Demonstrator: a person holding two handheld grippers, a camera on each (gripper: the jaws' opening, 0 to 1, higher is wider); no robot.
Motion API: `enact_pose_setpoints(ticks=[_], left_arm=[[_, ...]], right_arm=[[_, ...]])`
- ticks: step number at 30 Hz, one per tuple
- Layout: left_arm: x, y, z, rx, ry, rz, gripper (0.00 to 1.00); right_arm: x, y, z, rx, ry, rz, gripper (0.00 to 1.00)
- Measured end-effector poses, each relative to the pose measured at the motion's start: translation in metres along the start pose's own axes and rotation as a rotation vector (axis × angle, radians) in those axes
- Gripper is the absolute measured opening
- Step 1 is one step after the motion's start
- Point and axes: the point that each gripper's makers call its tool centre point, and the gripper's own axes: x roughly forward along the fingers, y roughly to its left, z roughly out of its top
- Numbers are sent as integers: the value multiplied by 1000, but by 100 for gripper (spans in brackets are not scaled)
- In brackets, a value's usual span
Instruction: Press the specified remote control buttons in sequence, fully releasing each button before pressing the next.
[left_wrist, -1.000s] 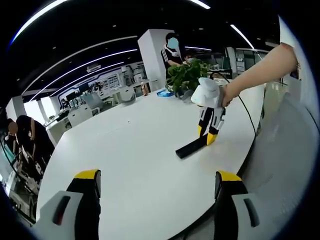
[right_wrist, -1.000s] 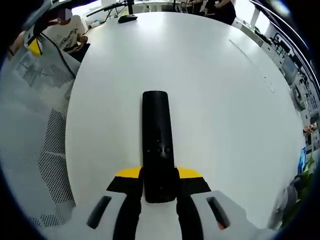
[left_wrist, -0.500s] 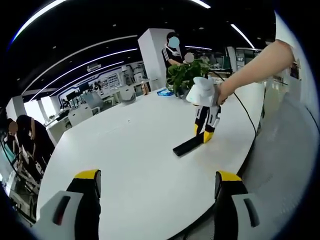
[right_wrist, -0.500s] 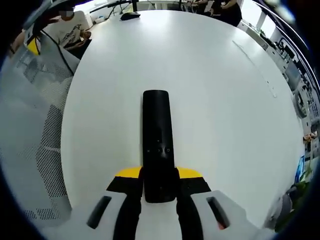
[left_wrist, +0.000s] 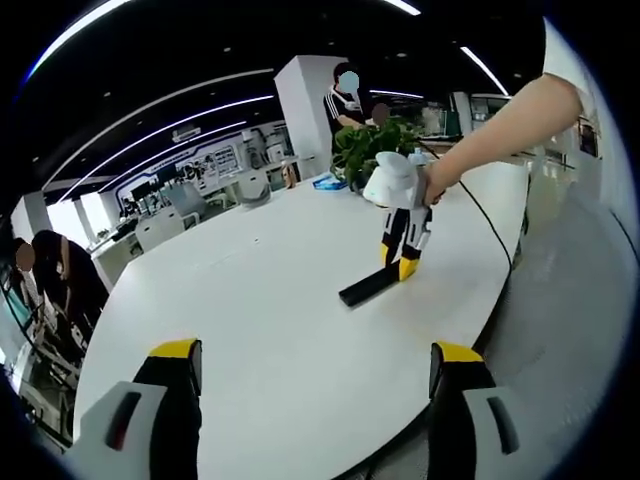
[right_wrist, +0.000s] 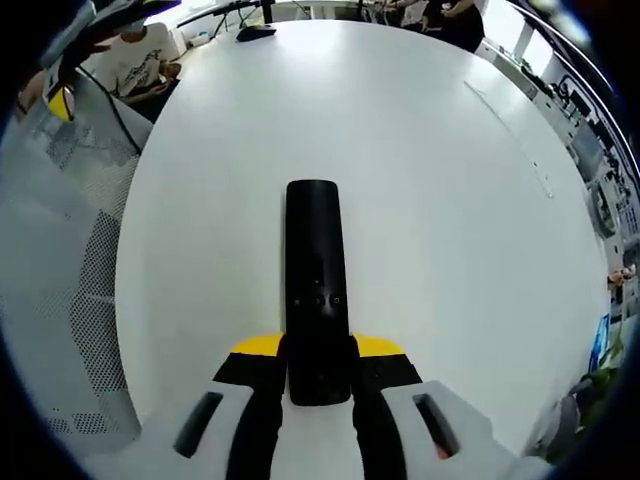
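Note:
A long black remote control (right_wrist: 316, 282) lies flat over the white table (right_wrist: 420, 150), its near end clamped between the yellow-tipped jaws of my right gripper (right_wrist: 318, 350), which is shut on it. In the left gripper view the same remote (left_wrist: 364, 288) shows far ahead, held by the right gripper (left_wrist: 401, 262) in a person's hand (left_wrist: 432, 182). My left gripper (left_wrist: 315, 368) hovers over the near side of the table (left_wrist: 250, 300), jaws wide apart, open, with nothing between them.
A potted green plant (left_wrist: 372, 148) and a blue item (left_wrist: 328, 184) stand at the table's far end. People sit and stand beyond it (left_wrist: 345, 100). A cable (left_wrist: 495, 225) runs along the right edge. A mesh chair back (right_wrist: 70, 260) lies left of the table.
In the left gripper view the right gripper and the remote have moved a little to the left and further off. The left gripper has kept still.

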Motion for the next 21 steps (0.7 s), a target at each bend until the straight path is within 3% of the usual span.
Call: enact_pose_setpoints(ticks=[21], left_arm=[[0, -1, -2, 3, 10, -5, 93]], right_arm=[[2, -11, 2, -21, 7, 26, 24]])
